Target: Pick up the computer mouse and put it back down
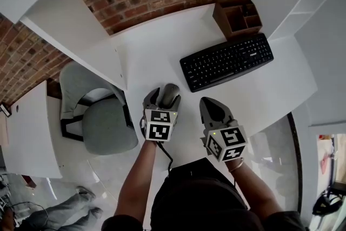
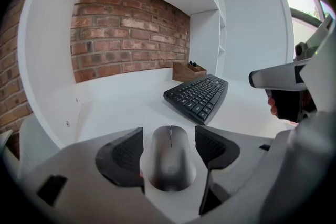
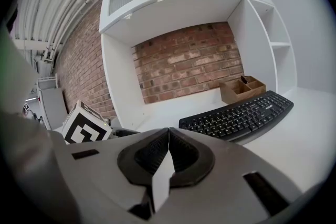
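Grey and matte, the oval plastic computer mouse point(image 2: 169, 165) lies near the front edge of the white counter point(image 2: 121, 107). It sits directly between the jaws of the left tongs point(image 2: 169, 139), its long axis running along them. These jaws stand apart, with the pads just beside its flanks. The right tongs point(image 3: 168, 152), pressed together and empty, hover farther off, so the left ones are better placed to lift.

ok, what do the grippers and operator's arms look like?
The left gripper and right gripper both have pale grey bodies, black ribbed pads and a white cube with black square markers. A thin black cable trails from the left. Forearms bare; dark top.
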Demonstrator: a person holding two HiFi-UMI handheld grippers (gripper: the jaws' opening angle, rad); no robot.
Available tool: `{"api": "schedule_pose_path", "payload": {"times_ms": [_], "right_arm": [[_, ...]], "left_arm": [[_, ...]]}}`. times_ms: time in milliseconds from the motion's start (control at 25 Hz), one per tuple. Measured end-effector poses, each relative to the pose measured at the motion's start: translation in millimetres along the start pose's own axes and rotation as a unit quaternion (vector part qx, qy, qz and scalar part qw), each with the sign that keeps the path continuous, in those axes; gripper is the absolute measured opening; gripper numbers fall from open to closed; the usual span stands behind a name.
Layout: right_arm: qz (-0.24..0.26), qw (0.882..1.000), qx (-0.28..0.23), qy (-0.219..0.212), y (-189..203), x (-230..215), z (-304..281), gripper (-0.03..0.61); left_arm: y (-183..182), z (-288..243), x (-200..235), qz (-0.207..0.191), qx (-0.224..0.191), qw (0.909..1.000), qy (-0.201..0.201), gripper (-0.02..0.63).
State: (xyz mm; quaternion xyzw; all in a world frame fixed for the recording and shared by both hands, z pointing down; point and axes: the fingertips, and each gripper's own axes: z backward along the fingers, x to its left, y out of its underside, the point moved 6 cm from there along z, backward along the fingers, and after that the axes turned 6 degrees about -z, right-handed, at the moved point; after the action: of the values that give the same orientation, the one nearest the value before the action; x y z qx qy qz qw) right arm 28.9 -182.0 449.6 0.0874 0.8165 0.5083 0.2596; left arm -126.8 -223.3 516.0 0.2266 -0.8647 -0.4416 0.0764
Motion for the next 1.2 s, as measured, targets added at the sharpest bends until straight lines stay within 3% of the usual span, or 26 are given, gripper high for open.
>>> {"api": "schedule_pose_path", "payload": {"times_ms": [360,520,880,1200], "right_arm": [[0.001,1.000,-0.021,0.006,-7,7,14,0.005],[-0.003,0.999,-0.036,0.013,-12,8,21,0.005],[0.005,0.997,-0.070,0.026,-32,17,41,0.005],[0.015,0.994,-0.098,0.033,-44,29,60,0.005]], "left_arm": [[-22,37,7,0.012,-0.059,0.9981,-0.007,0.285],[-35,60,10,-0.012,-0.097,0.9947,-0.034,0.180],[-62,102,7,-0.026,-0.163,0.9855,-0.040,0.103],[-73,136,7,-0.006,-0.205,0.9785,-0.026,0.057]]}}
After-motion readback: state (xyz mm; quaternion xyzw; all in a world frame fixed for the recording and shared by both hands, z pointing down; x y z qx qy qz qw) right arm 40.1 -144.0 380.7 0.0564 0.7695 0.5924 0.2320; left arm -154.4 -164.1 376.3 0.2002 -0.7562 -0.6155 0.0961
